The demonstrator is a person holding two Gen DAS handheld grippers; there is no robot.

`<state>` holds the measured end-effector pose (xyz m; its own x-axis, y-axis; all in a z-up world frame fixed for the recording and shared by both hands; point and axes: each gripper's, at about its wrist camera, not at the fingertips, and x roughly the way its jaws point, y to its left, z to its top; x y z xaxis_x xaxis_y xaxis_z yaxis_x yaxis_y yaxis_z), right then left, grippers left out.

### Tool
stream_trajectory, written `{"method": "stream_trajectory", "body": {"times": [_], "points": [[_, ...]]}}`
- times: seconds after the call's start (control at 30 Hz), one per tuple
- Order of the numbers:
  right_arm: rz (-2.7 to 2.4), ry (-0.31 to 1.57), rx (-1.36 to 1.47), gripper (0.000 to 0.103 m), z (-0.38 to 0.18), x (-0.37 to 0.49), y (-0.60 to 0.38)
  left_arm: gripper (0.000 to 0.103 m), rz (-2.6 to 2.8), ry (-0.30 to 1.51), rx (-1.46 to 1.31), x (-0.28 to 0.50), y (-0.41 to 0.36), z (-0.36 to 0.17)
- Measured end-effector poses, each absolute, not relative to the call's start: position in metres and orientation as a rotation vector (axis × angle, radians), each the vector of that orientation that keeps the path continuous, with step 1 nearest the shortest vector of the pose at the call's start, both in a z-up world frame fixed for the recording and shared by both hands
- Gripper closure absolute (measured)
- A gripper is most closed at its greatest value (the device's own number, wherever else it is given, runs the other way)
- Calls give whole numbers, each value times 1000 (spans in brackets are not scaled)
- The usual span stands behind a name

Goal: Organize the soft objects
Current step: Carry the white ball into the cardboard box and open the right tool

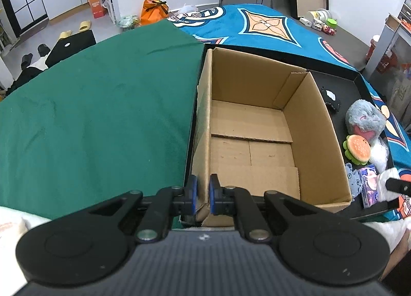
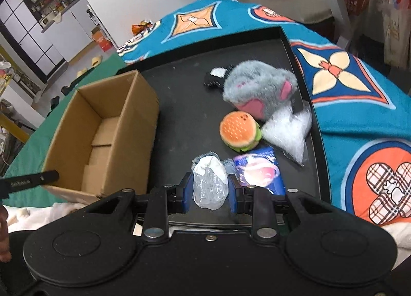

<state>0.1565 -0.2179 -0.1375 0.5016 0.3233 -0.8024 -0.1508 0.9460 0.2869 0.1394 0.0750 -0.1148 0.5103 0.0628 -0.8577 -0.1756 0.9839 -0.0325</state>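
The work surface is a bed covered by a green cloth [image 1: 97, 105] on the left and a patterned blue blanket [image 2: 359, 105] on the right and far side. A shallow black tray [image 2: 185, 105] lies on it and carries everything else.

The cardboard box [image 1: 257, 121] stands open and empty at the left end of the tray. The soft objects lie loose at the right end: a grey plush toy [image 2: 259, 87] farthest, a small black-and-white item [image 2: 214, 77] just beside it, a hamburger plush [image 2: 240, 131] nearer, a crinkled clear bag [image 2: 287, 134] to its right, and a flat purple packet [image 2: 259, 172] at the near edge.

Step in hand, as judged: transfer of the first item to the box.

- The left gripper [image 1: 203, 193] points steeply down; its jaws are closed on the near left wall of the box, apparently to steady it.
- The right gripper [image 2: 210, 191] also points steeply down. Its jaws are clamped on a white soft bundle in clear plastic [image 2: 210, 182], which appears to hang clear of the tray, near its front edge and beside the purple packet.

Next move, as judged: carry the bundle left over the box rim, then release it above the bare box floor. Keep the left grip fixed so the box does not slide.
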Motion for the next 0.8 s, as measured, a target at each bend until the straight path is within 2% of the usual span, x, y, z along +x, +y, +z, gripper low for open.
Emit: {"method": "stream_trajectory", "body": {"times": [0.8], "points": [[429, 809, 118, 75, -89, 167, -148, 94, 135, 970, -210, 129, 93, -126]]}}
